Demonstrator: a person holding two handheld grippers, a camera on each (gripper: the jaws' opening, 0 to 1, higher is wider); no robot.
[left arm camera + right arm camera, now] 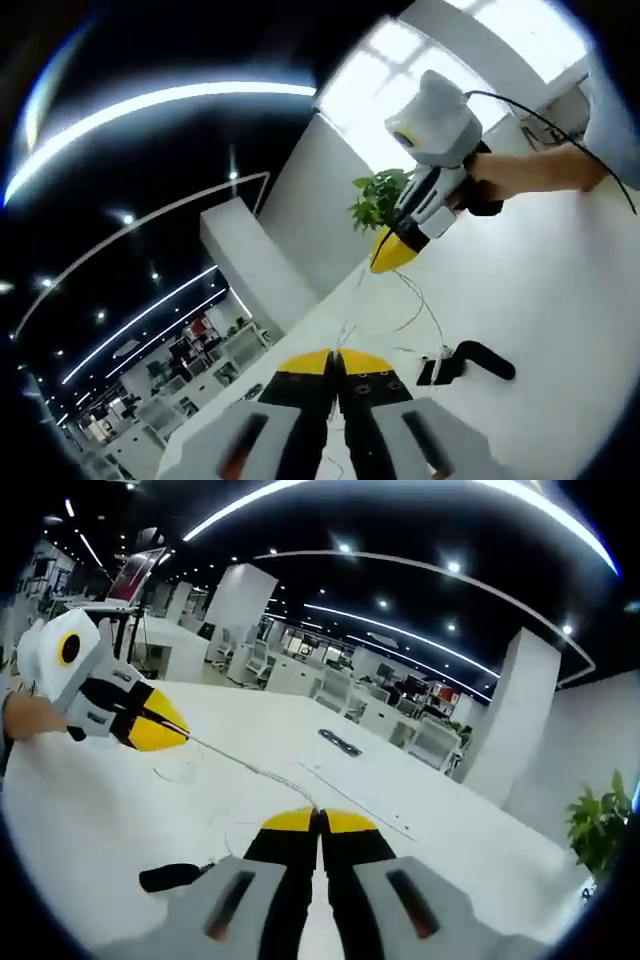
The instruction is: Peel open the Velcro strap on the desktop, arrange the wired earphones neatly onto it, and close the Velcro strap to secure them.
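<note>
Left gripper (336,362), yellow-tipped with grey body: jaws pressed together, pinching the thin white earphone cable (352,322), which leaves the tips and runs upward across the white desktop (560,330). In the right gripper view the same tool appears at left (183,736), held by a hand (30,718), tips together on the cable.

Right gripper (320,820), same build: jaws closed, the white cable (245,762) held at its tips and drawn taut between the two tools above the desk (70,820). In the left gripper view it appears at upper right (380,262), held by a hand (530,172).

More cable lies in loose loops on the desk (425,310), between the two tools.

Black Velcro strap (468,362) lies flat on the desktop, just beside the left gripper's tips and touching neither tool; cannot tell if it is peeled open. In the right gripper view it lies at lower left (172,876).

Beyond: a green potted plant (378,198) past the desk edge, a white pillar (255,262), ceiling strip lights (420,570), rows of office desks (330,685).
</note>
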